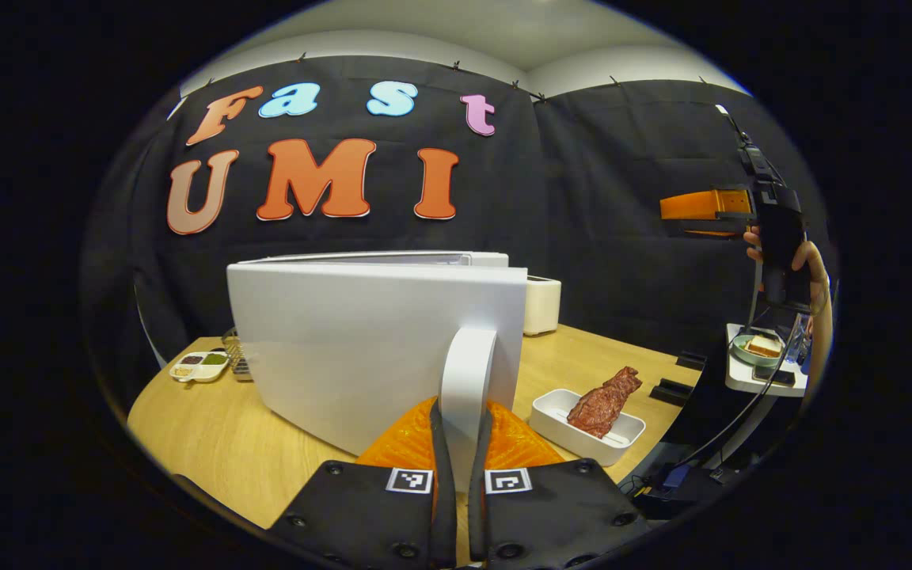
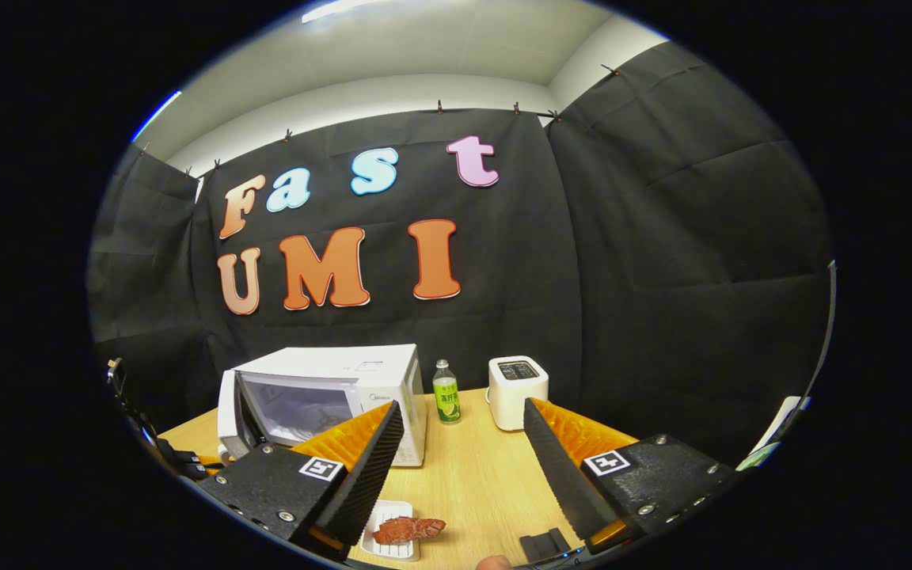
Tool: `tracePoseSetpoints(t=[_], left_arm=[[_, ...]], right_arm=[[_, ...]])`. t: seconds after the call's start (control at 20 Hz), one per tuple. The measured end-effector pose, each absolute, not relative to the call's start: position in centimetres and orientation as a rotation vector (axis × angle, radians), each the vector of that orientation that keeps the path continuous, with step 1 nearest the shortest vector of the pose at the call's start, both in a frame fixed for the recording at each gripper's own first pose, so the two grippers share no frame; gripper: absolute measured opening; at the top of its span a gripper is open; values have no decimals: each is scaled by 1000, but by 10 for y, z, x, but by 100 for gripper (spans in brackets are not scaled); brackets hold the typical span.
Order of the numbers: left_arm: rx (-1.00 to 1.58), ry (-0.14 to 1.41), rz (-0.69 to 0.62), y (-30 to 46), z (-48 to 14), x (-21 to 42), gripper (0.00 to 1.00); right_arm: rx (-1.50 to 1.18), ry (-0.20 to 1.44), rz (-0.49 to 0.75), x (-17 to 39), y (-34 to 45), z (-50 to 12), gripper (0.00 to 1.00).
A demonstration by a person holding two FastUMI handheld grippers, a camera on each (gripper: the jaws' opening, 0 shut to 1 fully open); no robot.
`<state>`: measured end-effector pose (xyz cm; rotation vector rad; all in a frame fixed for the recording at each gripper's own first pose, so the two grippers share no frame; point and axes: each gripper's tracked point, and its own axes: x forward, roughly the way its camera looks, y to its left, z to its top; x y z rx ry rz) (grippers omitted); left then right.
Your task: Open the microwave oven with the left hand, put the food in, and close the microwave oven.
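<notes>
Wooden table (image 2: 472,475) carries white microwave (image 2: 329,392), door (image 1: 377,340) swung partly open; L gripper (image 1: 460,443) clamped on door's vertical handle (image 1: 468,380), both fingers pressing it; R gripper (image 2: 460,443) held above table w/ jaws spread wide, gripping nothing; white toaster (image 2: 517,389) & green bottle (image 2: 446,393) beside microwave; meat (image 1: 605,400) lies in white tray (image 1: 555,423) near table's front edge.

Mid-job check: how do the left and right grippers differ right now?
The left gripper is shut on the microwave door handle; the right gripper is open and holds nothing. The left is at the microwave, its door swung partly open; the right is raised above the table, back from the meat.
</notes>
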<state>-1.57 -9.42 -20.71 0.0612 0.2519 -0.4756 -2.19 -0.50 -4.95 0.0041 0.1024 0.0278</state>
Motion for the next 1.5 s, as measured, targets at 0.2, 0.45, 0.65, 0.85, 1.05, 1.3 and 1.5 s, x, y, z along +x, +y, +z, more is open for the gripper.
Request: tracePoseSetpoints(t=[0.2,0.45,0.65,0.85,1.05,1.3,1.5], left_arm=[[59,249,-384,-43,-203,-38,10],[82,237,-221,32,-197,-56,9],[81,226,-97,85,-193,-61,9],[33,218,-62,116,-190,-61,8],[43,208,-89,123,-192,-61,8],[39,204,-90,131,-193,-60,15],[23,197,-49,146,-196,-61,65]], right_arm=[[2,100,66,-23,22,-51,95],[-10,117,104,-24,48,-64,95],[-11,132,117,-25,62,-74,95],[-20,150,125,-25,73,-84,95],[-33,153,124,-27,79,-89,95],[-41,182,123,-30,80,-107,95],[-34,209,117,-33,75,-122,95]])
